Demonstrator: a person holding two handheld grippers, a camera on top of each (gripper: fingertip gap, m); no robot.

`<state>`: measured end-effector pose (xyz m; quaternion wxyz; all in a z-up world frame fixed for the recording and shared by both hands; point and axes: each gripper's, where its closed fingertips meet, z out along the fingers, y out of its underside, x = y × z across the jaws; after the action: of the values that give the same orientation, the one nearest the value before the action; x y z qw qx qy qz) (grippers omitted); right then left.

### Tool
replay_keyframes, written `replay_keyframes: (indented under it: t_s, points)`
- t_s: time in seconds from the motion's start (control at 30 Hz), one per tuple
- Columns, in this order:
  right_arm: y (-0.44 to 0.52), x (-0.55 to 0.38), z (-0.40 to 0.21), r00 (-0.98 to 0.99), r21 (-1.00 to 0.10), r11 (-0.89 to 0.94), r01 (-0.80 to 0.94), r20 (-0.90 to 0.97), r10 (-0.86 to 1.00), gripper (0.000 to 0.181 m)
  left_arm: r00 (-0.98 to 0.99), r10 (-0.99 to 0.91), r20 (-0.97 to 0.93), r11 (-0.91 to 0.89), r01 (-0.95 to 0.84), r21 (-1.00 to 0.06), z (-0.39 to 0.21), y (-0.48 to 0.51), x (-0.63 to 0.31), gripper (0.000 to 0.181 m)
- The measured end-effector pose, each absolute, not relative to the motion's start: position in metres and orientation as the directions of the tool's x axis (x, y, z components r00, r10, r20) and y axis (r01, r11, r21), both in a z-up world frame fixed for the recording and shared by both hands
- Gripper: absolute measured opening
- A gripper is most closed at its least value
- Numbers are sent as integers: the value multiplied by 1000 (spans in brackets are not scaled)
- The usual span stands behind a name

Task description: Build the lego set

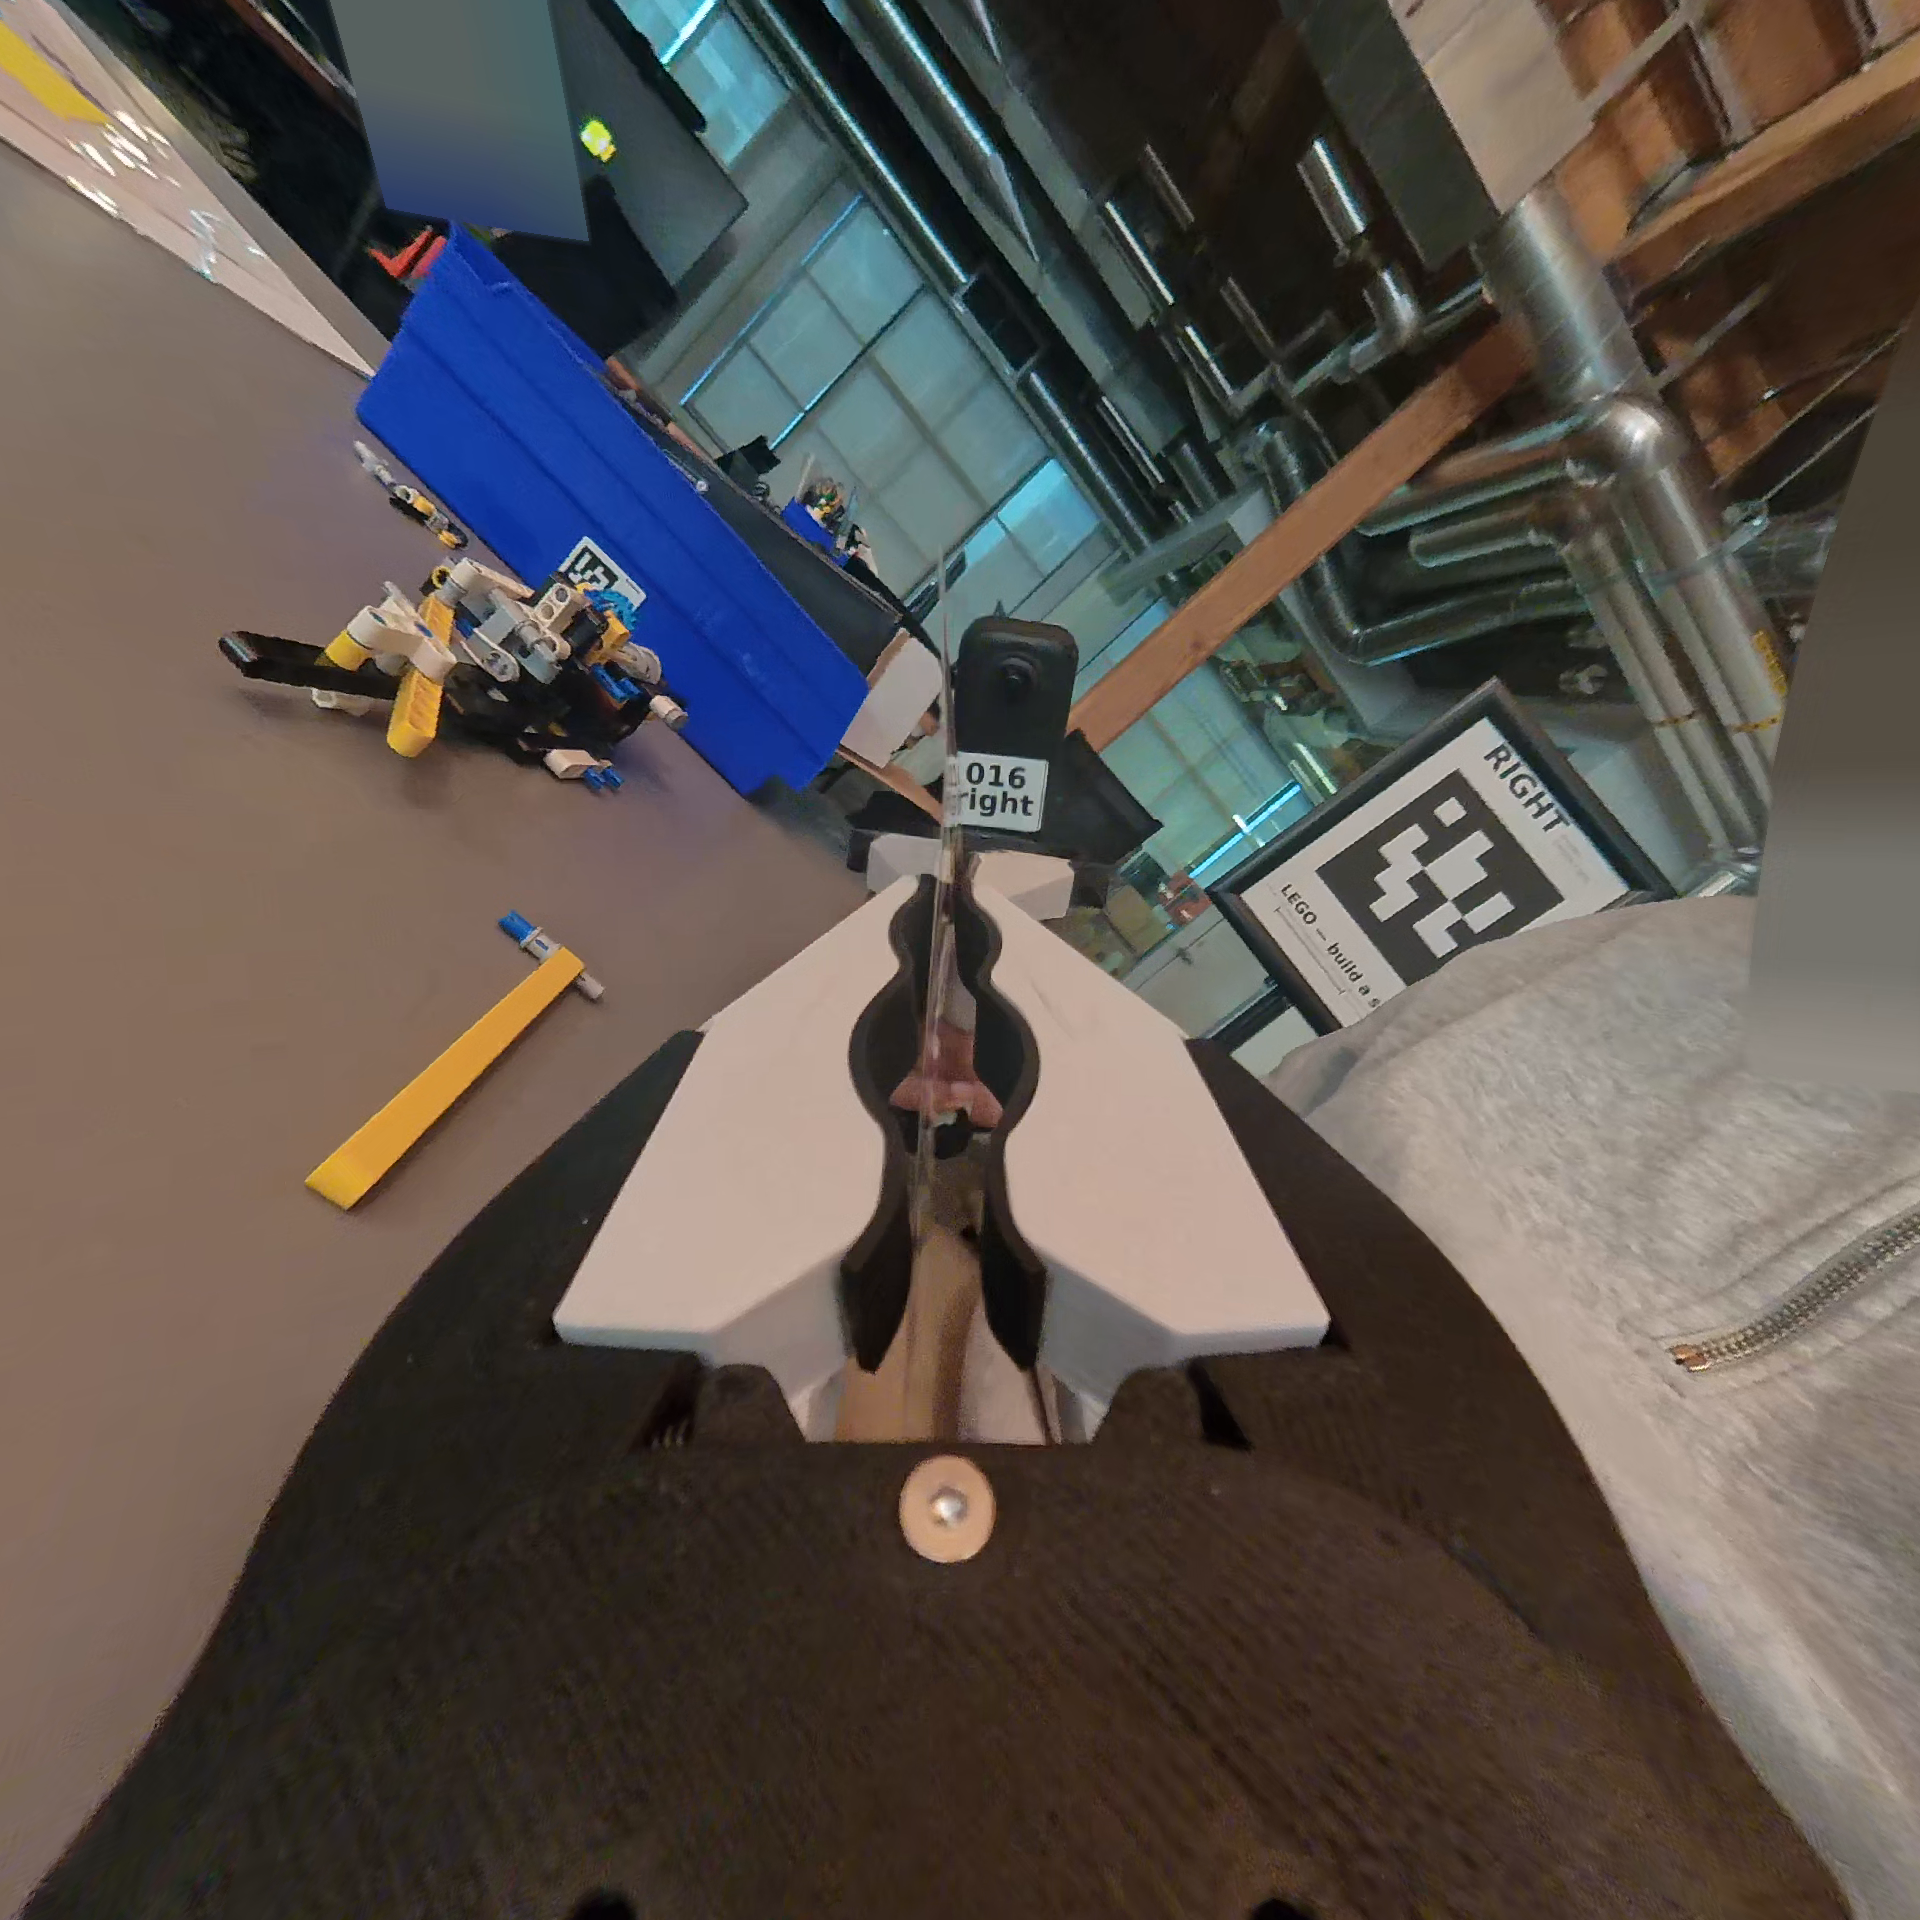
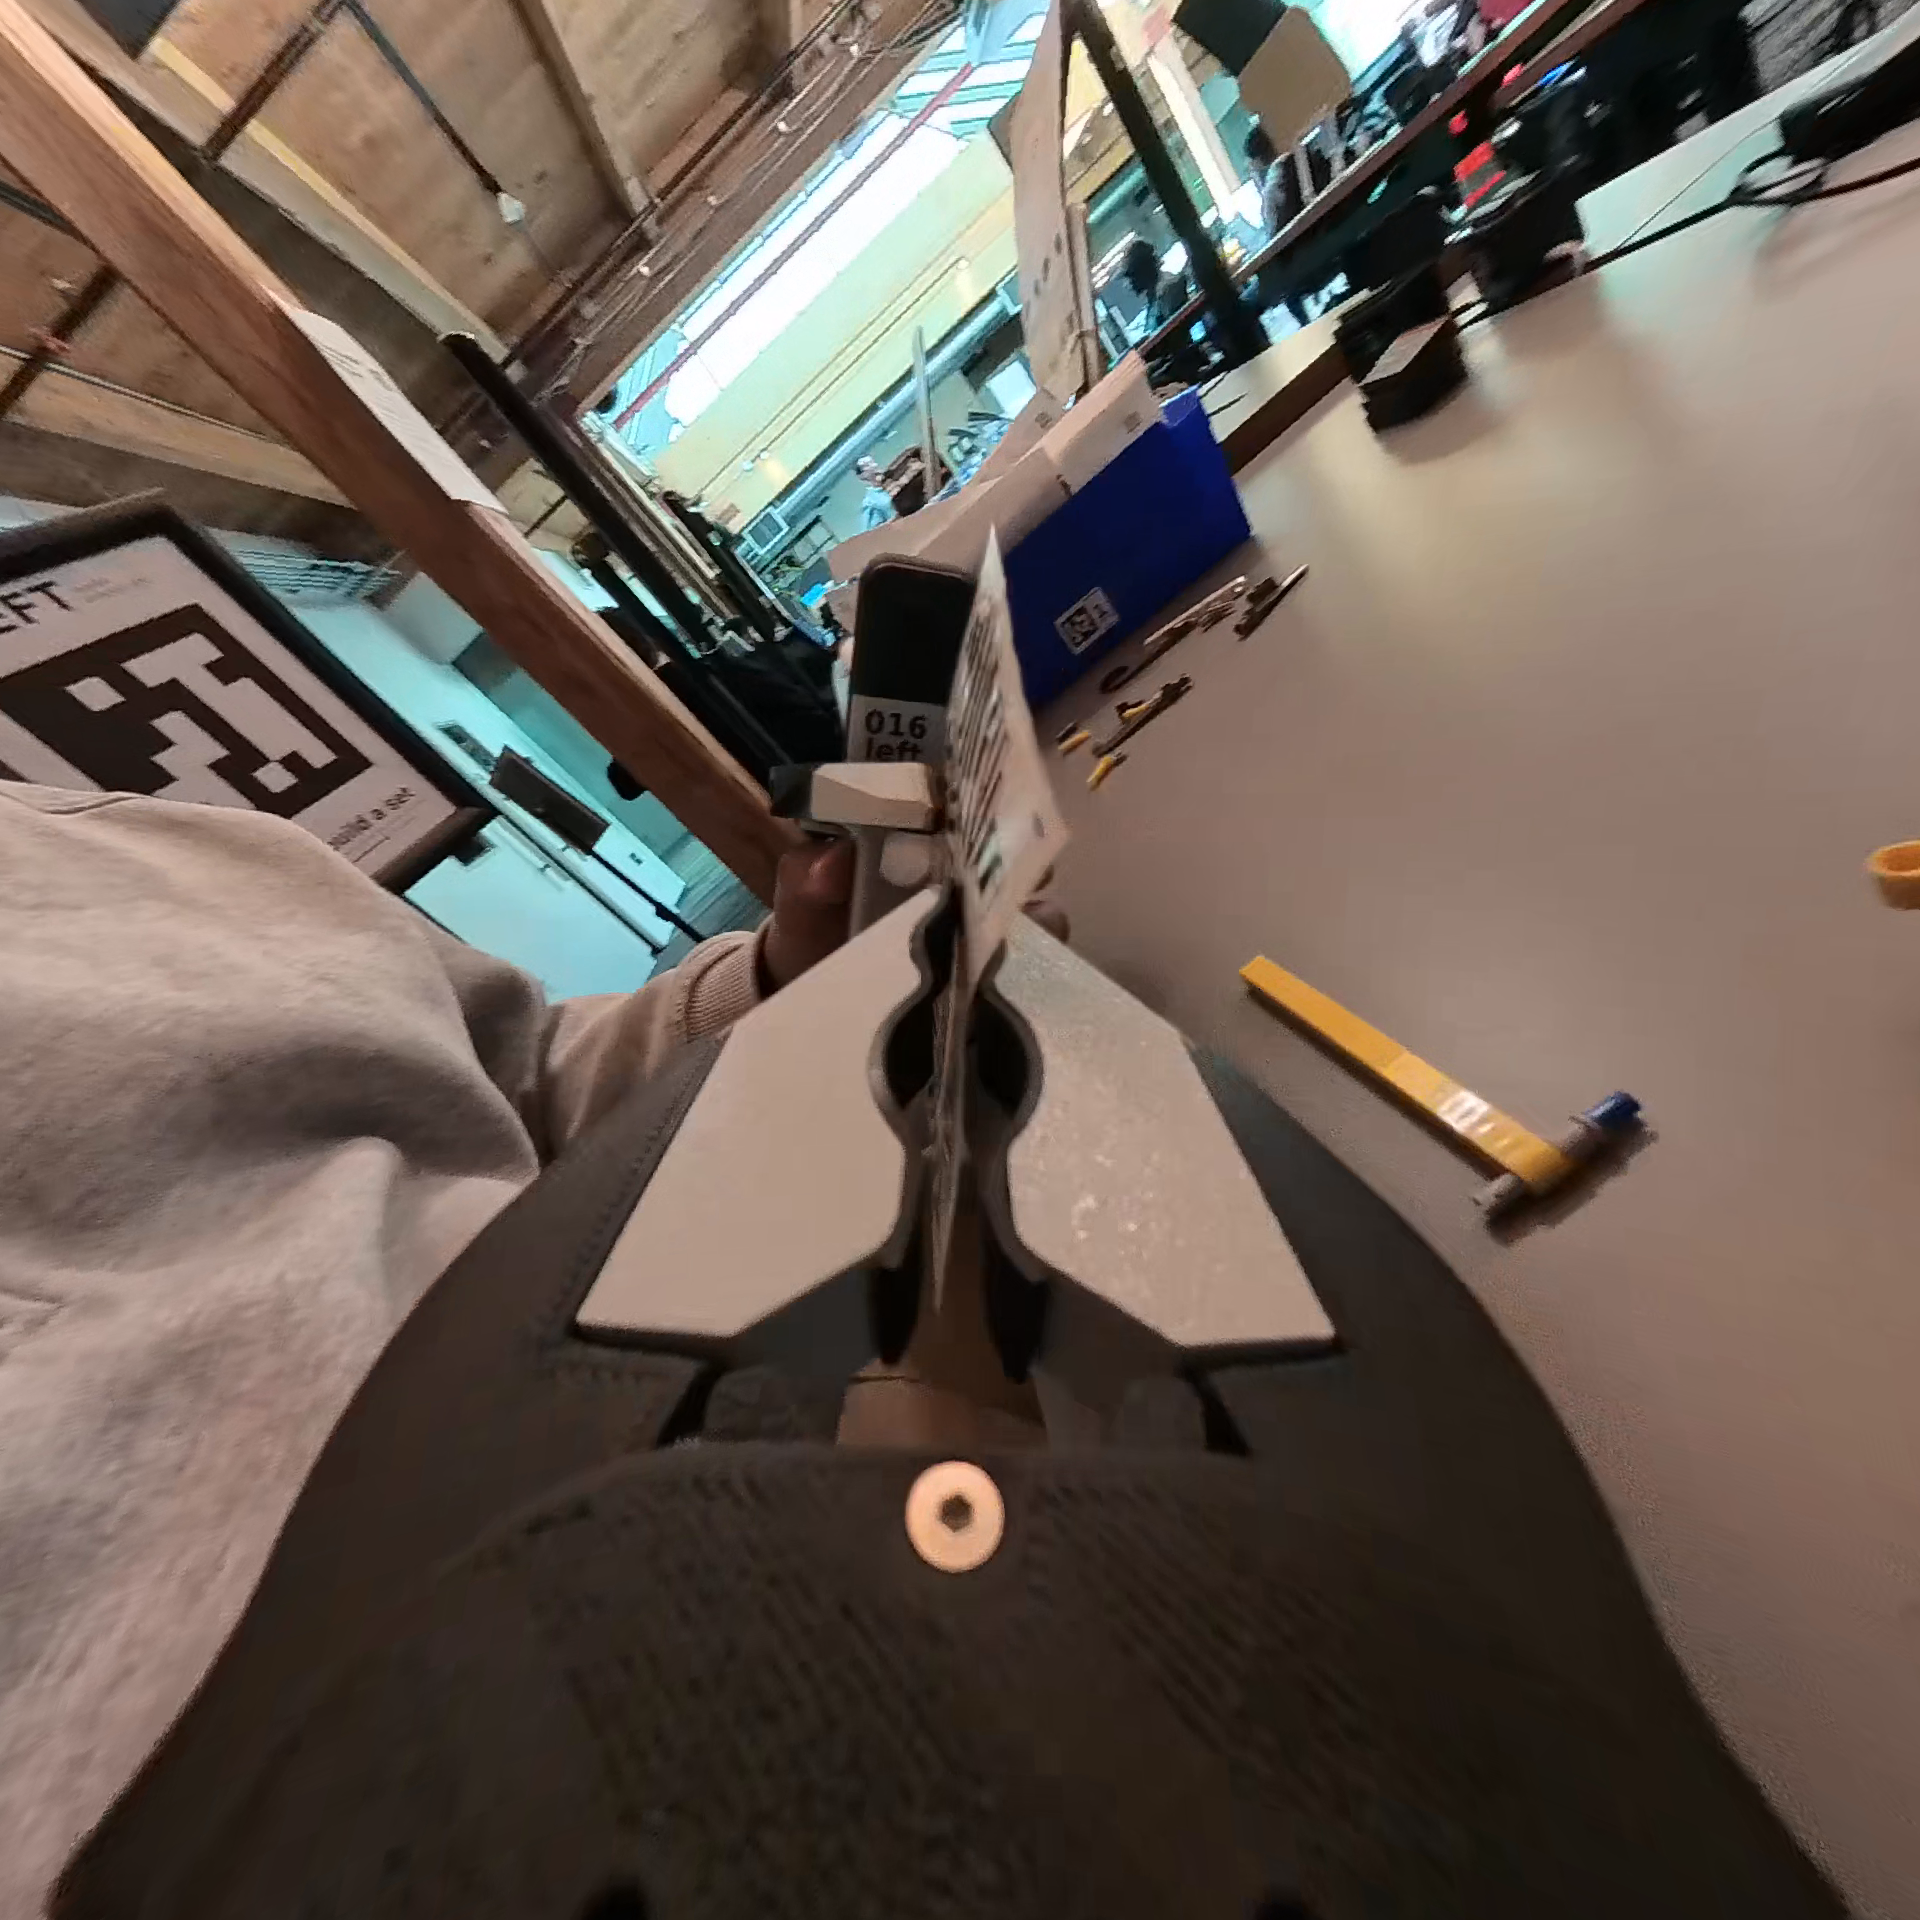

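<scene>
While both grippers (image 1: 940, 935) (image 2: 961, 935) pinch one thin card (image 2: 997, 748), edge-on, its face mostly hidden.

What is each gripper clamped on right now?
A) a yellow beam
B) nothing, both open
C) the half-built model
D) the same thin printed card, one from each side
D: the left gripper and right gripper are both shut on the thin card; the yellow beam and the model lie on the table.
</scene>
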<state>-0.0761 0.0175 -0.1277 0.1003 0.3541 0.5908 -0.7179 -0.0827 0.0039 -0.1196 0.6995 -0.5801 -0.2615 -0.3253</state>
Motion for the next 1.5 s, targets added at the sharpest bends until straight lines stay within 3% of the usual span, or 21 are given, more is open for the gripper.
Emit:
replay_keyframes:
  t_s: [0.03,0.37,0.47,0.53,0.63,0.73,0.83,0.97,1.33,1.5]
  points:
    - [18,-75,-128,-725,-771,-277,574,-635,265,0,660,-142,738,111,751,-650,-121,4,-83,0]
    - [19,-72,-141,-680,-715,-220,663,-699,220,0,665,-124,736,74,746,-662,-126,4,-81,0]
    - [34,-90,-142,-668,-760,-265,593,-648,365,46,641,-59,766,73,768,-637,-136,5,-89,0]
    - [49,-101,-136,-697,-874,-214,437,-479,533,57,585,-38,810,88,810,-580,-142,5,-95,0]
    - [54,-99,-120,-708,-991,99,87,9,706,64,514,-23,857,111,854,-509,-147,3,-103,0]
    - [29,-85,-123,-644,-901,406,-157,405,650,56,487,-22,873,108,869,-483,-149,3,-104,0]
    - [4,-77,-142,-624,-811,534,-238,550,556,53,491,-23,871,83,869,-488,-150,6,-99,0]
    - [-1,-81,-156,-665,-817,555,-157,503,552,53,505,-61,861,47,863,-503,-147,8,-90,0]
    - [1,-74,-155,-806,-939,342,22,186,562,23,614,-71,786,-42,785,-618,-147,12,-74,0]
    - [1,-70,-153,-838,-959,274,67,95,537,19,646,-93,758,-67,755,-652,-146,12,-69,0]
